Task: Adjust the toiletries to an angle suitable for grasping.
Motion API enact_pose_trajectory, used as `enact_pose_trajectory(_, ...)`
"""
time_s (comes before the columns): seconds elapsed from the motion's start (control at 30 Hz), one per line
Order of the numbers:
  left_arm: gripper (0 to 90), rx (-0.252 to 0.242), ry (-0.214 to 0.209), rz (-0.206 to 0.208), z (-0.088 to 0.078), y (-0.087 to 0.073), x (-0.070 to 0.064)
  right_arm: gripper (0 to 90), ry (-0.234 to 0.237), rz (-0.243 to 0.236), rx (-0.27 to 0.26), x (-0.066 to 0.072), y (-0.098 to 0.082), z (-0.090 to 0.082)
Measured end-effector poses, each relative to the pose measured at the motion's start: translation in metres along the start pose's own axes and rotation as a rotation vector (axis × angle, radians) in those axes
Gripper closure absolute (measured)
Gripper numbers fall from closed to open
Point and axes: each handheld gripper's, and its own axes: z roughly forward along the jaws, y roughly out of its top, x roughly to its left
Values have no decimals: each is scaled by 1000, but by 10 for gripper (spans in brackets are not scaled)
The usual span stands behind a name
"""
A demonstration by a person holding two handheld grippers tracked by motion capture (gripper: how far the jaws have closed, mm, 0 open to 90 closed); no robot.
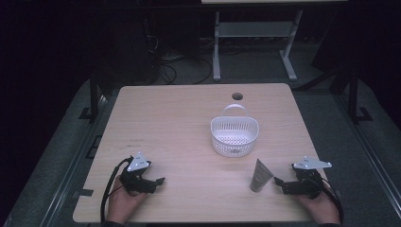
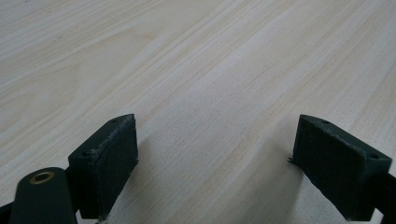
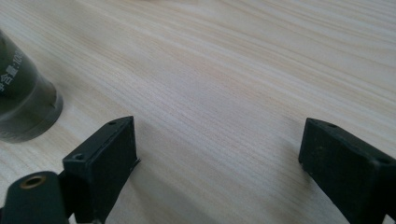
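**Tube stands ready, grasp not yet started**

Tube [image 1: 261, 176] stands upright on its cap on the table [image 1: 179, 123], just beside your right gripper [image 1: 280, 181] and in front of the white basket [image 1: 235, 134]. Both grippers rest with jaws spread and empty; the left gripper [image 1: 160, 180] is well apart. You seem at the approach step: next, bring the right jaws around the tube.

High view: overhead from the person's side, facing forward and down across the wooden table [image 1: 189, 118]. Gripper views: low, close, skimming that tabletop; the right one shares the grey tube [image 3: 21, 100] with the high view.
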Motion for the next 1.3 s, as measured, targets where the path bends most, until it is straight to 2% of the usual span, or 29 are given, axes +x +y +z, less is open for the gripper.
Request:
enact_pose_trajectory(0.3,133,-1,0,-2,0,0,0,109,6,-5,0,-1,0,0)
enact_pose_trajectory(0.4,133,0,0,-1,0,0,0,144,2,-2,-2,-2,0,-1)
enact_pose_trajectory(0.47,133,0,0,-1,0,0,0,177,7,-4,17,-1,2,-3)
enact_pose_trajectory(0.53,133,0,0,-1,0,0,0,233,40,14,29,-1,4,-6)
enact_pose_trajectory(0.57,133,0,0,-1,0,0,0,233,40,14,29,-1,4,-6)
enact_pose_trajectory(0.73,133,0,0,-1,0,0,0,364,69,19,31,3,5,-12)
enact_pose_trajectory(0.77,133,0,0,-1,0,0,0,443,77,19,21,3,7,-17)
enact_pose_trajectory(0.93,133,-1,0,-1,0,0,0,677,115,19,-18,3,11,-31)
enact_pose_trajectory(0.97,133,-1,0,-1,0,0,0,677,115,19,-18,3,11,-31)
enact_pose_trajectory(1.0,133,-1,-1,-1,0,0,0,789,130,8,-30,4,13,-35)
enact_pose_trajectory(1.07,134,-1,-1,-1,0,0,0,898,149,6,-36,5,16,-39)
enact_pose_trajectory(1.23,135,-1,0,-2,0,0,0,900,183,14,-36,8,19,-45)
enact_pose_trajectory(1.3,135,-1,0,-2,0,0,0,900,212,12,-64,13,22,-54)
